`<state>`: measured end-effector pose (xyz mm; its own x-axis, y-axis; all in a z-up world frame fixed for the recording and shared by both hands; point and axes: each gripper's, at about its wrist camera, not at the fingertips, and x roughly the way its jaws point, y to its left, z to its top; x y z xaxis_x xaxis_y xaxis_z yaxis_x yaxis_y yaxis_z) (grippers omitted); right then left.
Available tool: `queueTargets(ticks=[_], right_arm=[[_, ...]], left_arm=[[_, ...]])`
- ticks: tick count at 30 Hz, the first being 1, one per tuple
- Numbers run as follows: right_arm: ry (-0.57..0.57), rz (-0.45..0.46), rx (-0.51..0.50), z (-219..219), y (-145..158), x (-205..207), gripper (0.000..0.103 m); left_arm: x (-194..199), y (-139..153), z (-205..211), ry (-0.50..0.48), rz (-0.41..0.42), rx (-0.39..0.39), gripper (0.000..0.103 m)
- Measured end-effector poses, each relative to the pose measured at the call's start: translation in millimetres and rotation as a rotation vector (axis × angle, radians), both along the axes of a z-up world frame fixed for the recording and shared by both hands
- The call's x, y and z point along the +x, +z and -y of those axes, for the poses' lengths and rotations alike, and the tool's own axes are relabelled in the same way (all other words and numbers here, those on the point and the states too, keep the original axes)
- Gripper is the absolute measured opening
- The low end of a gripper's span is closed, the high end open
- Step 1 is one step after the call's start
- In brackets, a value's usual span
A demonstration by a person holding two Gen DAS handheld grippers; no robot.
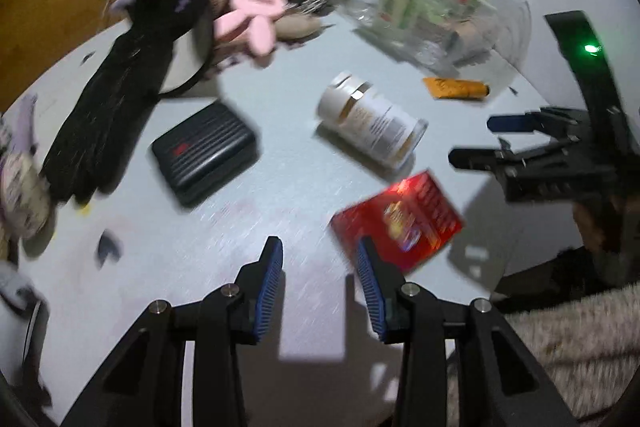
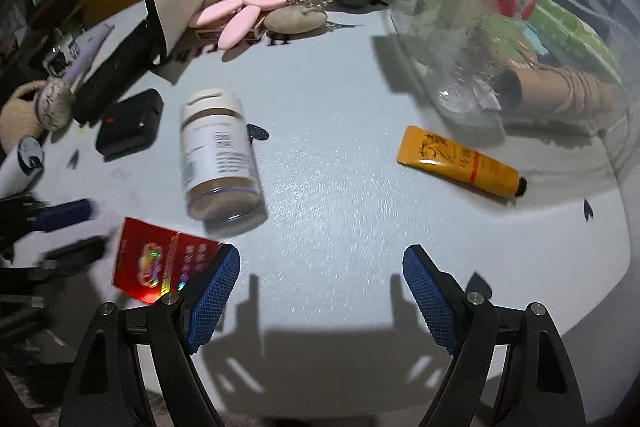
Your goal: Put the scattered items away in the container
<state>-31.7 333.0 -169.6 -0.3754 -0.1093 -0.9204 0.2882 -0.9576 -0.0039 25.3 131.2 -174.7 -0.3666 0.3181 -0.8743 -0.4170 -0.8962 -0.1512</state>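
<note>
Container (image 2: 520, 27), clear plastic, sits at the tabletop's (image 2: 340, 147) far right, already holding a cardboard tube and green packets. Just in front of it lies the orange tube (image 2: 460, 163), long axis slanting down-right. Right gripper (image 2: 320, 291), jaws wide apart and empty, hangs nearer it. Left gripper (image 1: 318, 267), jaws narrowly apart, holds nothing beside the red box (image 1: 400, 219).

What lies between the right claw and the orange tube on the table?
Nothing visible. The right claw is open and holds nothing, and only bare table lies between it and the orange tube. The white bottle and the red box lie off to the left side.
</note>
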Motion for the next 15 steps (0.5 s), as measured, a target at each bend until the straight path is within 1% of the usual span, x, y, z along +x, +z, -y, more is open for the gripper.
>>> queueTargets(ticks=[2,4,8,11,15], right_arm=[[0.022,-0.002,0.009,3.1,-3.2,-3.2,0.084],[0.051,-0.018,0.023,8.7,-4.9,-5.2,0.084],[0.099,-0.058,0.031,20.5,-4.9,-11.7,0.084],[0.133,-0.044,0.026,29.2,-8.3,-17.4,0.084],[0.184,-0.029,0.029,37.5,-9.9,-8.3,0.084]], left_arm=[[6.9,-3.5,9.9,-0.012,0.043,0.002,0.041],[15.0,-8.9,11.4,-0.040,0.067,-0.016,0.046],[18.8,-21.2,1.6,-0.059,0.076,-0.048,0.047],[14.6,-26.2,-9.2,-0.049,0.052,-0.068,0.047],[1.3,-31.4,-17.6,-0.021,0.048,-0.082,0.047]])
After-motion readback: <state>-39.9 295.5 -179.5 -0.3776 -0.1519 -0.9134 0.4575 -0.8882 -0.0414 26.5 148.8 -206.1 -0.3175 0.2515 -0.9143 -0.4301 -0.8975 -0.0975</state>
